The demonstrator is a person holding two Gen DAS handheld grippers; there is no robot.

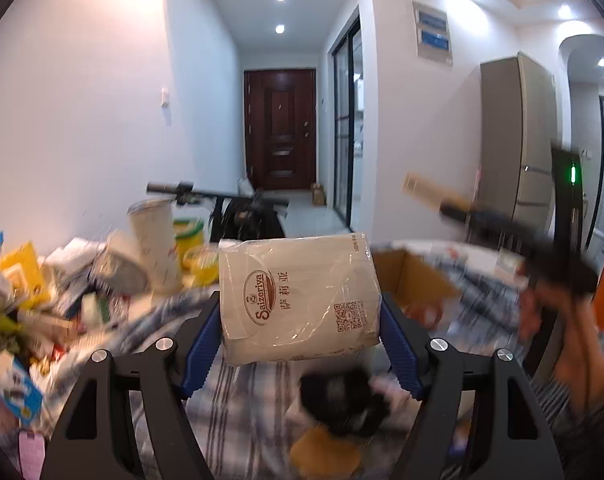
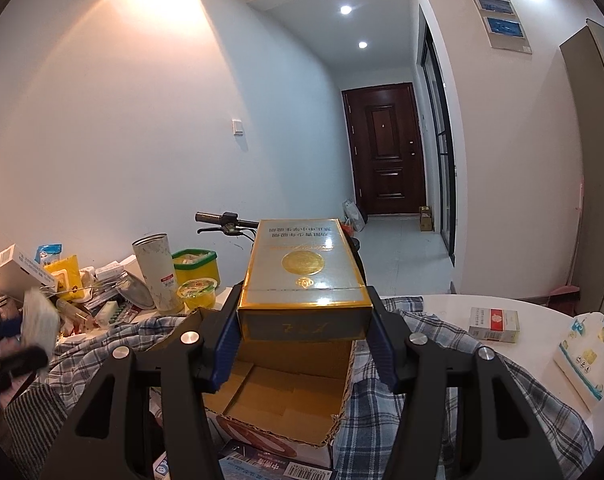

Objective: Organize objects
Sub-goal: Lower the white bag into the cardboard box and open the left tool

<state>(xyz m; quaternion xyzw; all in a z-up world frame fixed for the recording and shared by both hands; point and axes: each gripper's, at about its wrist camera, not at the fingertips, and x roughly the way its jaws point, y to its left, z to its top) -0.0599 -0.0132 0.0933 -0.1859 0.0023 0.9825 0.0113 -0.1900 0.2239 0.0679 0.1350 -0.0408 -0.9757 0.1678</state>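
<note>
My left gripper (image 1: 299, 316) is shut on a beige Saizeriya napkin pack (image 1: 297, 298) in clear wrap, held above the plaid cloth. My right gripper (image 2: 304, 336) is shut on a gold-edged silver box (image 2: 304, 280), held over an open cardboard box (image 2: 279, 392). In the left wrist view the cardboard box (image 1: 414, 280) sits right of the pack, and the right gripper (image 1: 514, 236) shows blurred with the gold box (image 1: 422, 190). In the right wrist view the left gripper and napkin pack (image 2: 41, 320) show blurred at far left.
A clutter pile lies at left: white can (image 2: 155, 270), green-lidded yellow tub (image 2: 197, 264), jelly cup (image 2: 197, 292), yellow packets (image 2: 65, 276). A red-white box (image 2: 494, 324) and tissue pack (image 2: 590, 356) lie on the white table (image 2: 454, 312). A plaid cloth (image 2: 382, 420) surrounds the box.
</note>
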